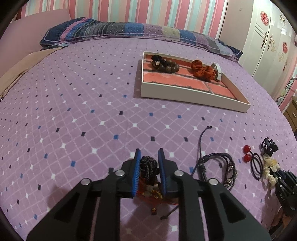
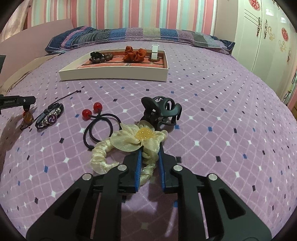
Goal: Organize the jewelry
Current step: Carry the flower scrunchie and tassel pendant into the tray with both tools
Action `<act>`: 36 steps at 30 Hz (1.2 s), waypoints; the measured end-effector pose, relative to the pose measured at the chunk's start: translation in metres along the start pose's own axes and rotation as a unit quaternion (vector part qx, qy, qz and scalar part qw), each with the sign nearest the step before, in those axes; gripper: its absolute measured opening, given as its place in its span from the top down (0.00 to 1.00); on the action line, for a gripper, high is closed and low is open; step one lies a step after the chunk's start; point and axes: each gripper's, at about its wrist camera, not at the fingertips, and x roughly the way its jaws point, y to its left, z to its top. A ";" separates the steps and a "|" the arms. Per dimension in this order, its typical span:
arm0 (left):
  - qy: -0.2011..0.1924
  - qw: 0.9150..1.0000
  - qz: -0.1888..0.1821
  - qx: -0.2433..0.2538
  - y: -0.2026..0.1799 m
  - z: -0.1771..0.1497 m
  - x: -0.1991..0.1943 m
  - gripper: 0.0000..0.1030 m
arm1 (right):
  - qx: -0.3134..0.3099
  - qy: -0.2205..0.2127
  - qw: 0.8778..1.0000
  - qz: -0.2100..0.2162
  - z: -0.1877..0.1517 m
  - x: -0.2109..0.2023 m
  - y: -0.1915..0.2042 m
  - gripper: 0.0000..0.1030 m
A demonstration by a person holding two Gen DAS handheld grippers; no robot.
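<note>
The left gripper (image 1: 149, 172) is squeezed on a dark bead string (image 1: 148, 166). The right gripper (image 2: 150, 166) pinches the cream flower scrunchie (image 2: 130, 142). The tray (image 2: 111, 75) lies far ahead on the bed (image 2: 213, 111), nearer the right gripper.

I saw a purple checked bedspread (image 1: 78, 103) under me, a patchwork pillow (image 1: 115, 29) at its far end, striped wallpaper (image 2: 130, 13) behind, and a white wardrobe (image 2: 269, 37) beside it.
</note>
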 end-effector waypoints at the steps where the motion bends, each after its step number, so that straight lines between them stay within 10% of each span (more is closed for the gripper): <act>1: -0.002 1.000 0.000 0.000 -0.001 0.000 -0.002 0.82 | 0.003 -0.002 1.000 0.002 0.000 -0.001 -0.001 0.87; 21: -0.055 0.998 -0.012 0.014 -0.017 0.020 -0.045 0.83 | 0.020 -0.049 0.998 0.024 0.021 -0.037 -0.001 0.88; 36: -0.077 0.997 -0.017 0.023 -0.030 0.079 -0.035 0.83 | 0.021 -0.074 0.997 0.029 0.108 -0.011 0.006 0.88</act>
